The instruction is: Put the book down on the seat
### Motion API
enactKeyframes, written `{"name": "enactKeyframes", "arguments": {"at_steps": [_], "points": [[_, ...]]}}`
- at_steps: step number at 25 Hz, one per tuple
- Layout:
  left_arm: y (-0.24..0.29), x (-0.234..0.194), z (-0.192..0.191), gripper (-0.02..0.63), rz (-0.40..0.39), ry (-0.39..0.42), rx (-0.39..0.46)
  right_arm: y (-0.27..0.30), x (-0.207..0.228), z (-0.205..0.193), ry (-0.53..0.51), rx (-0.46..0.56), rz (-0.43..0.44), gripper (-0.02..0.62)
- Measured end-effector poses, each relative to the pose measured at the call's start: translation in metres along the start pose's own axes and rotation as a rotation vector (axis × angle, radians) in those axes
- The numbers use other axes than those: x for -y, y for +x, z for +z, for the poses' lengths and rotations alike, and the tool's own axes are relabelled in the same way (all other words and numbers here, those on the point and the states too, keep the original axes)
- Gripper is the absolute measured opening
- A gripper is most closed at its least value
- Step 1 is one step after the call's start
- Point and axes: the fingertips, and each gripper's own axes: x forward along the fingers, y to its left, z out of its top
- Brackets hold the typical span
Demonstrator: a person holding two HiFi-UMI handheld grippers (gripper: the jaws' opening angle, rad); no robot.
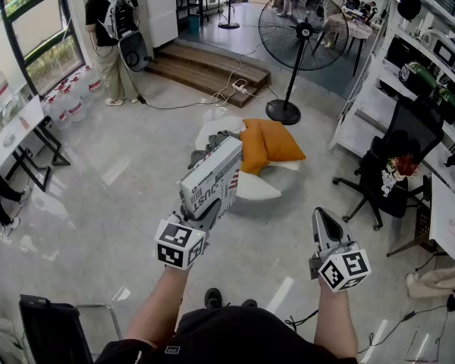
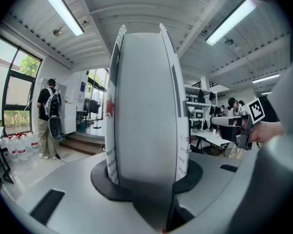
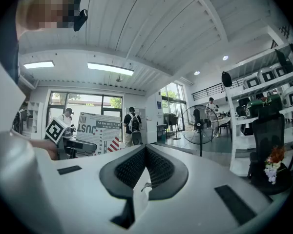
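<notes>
My left gripper is shut on the lower edge of a white and grey book with large print, holding it up at a slant in front of me. Seen from the left gripper view, the book stands edge-on between the jaws and fills the middle. Just beyond it on the floor is a low white round seat with an orange cushion on it. To the right and lower down, my right gripper is shut and holds nothing. The right gripper view shows its pads meeting, with the book off to the left.
A tall standing fan stands behind the seat. A black office chair and white shelves are at the right. Wooden steps and a person with a backpack are at the back left, with water bottles nearby.
</notes>
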Motion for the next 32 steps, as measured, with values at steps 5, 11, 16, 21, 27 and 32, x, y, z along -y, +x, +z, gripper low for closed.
{"name": "enactKeyframes", "arguments": {"at_steps": [5,11,16,21,27,32], "points": [[0.001,-0.012,-0.004,0.156,-0.004,-0.003,0.002,0.016,-0.009,0.001,-0.008,0.001,0.017,0.012],[-0.004,-0.031,-0.010,0.156,-0.024,0.005,0.000,0.036,-0.034,-0.003,-0.011,-0.007,0.032,0.012],[-0.010,-0.048,-0.025,0.156,-0.035,-0.004,-0.015,0.053,-0.069,-0.014,0.014,-0.034,0.091,0.014],[-0.013,-0.063,-0.033,0.156,-0.030,-0.029,-0.024,0.071,-0.089,-0.024,0.034,-0.069,0.141,0.014],[0.000,-0.086,-0.055,0.156,0.009,-0.073,-0.076,0.097,-0.079,-0.052,0.093,-0.116,0.152,0.014],[0.044,-0.100,-0.067,0.156,0.023,-0.090,-0.135,0.132,-0.041,-0.086,0.163,-0.177,0.157,0.014]]}}
